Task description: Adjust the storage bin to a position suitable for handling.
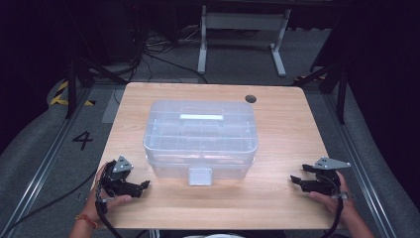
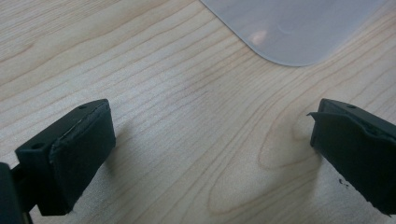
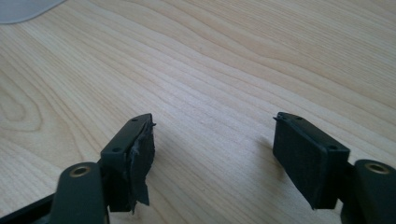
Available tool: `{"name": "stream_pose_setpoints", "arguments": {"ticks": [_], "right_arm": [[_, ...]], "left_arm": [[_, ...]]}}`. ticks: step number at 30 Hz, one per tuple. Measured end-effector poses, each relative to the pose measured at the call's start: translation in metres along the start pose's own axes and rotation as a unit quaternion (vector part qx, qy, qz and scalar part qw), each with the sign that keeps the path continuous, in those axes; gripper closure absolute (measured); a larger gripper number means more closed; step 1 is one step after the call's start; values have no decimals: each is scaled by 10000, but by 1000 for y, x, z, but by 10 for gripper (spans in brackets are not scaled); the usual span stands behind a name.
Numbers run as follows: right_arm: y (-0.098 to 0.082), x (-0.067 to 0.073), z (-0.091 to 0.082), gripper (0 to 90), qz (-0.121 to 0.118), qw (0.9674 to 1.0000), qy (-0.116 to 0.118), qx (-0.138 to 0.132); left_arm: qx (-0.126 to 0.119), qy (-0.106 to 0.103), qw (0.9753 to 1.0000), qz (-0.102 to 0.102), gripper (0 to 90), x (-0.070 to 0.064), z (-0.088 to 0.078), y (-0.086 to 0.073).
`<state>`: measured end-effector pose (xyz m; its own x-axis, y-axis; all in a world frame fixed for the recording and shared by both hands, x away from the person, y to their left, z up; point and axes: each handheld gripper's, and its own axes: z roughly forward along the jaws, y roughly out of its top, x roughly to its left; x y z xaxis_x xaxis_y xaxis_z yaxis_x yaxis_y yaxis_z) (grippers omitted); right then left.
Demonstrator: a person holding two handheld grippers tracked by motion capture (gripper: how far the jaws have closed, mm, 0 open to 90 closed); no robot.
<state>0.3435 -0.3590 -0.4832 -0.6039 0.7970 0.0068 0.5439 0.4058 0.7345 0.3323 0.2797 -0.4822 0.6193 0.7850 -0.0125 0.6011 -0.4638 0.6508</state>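
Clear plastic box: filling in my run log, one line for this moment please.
clear plastic box: centre table, latched | left gripper: open, empty | right gripper: open, empty

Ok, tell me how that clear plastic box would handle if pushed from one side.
The clear plastic box probably slides rather than tips: it sits low and wide on smooth wood. Its thin translucent walls suggest it's light and may flex. The front latch looks closed, so the lid likely stays on.

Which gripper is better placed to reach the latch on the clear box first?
Probably left. The left gripper sits closer to the latch of the clear box than the right gripper; both are open and empty.
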Motion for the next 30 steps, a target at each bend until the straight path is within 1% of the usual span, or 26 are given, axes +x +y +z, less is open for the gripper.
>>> {"name": "stream_pose_setpoints", "arguments": {"ticks": [1,2,3,6,7,11,17,24,26,27,30], "right_arm": [[1,1,0,308,1,10000,3,-10],[1,2,0,317,-16,10000,4,-26],[3,3,-1,325,-54,10000,7,-80],[7,5,-4,333,-94,9998,12,-184],[8,6,-4,334,-115,9998,-11,-186],[11,7,-6,339,-148,9996,-65,-236],[19,10,-12,344,-220,9988,-86,-423],[30,11,-21,345,-331,9976,-67,-597],[32,11,-22,343,-349,9975,-64,-603],[35,11,-23,342,-371,9973,-61,-636],[38,12,-24,342,-431,9968,-118,-667]], "left_arm": [[-9,24,10000,60,4,1,0,0],[-10,18,10000,51,4,1,0,0],[-6,26,10000,89,4,2,0,0],[1,3,10000,50,5,1,0,0],[-16,20,10000,85,5,2,0,0],[-12,17,10000,83,8,2,-1,0],[-20,26,9999,102,8,2,0,0],[-15,24,10000,76,8,1,-1,0],[-13,27,10000,77,9,1,-1,0],[-17,17,10000,29,10,1,-1,-1],[-18,20,10000,26,10,1,-1,-1]]}}
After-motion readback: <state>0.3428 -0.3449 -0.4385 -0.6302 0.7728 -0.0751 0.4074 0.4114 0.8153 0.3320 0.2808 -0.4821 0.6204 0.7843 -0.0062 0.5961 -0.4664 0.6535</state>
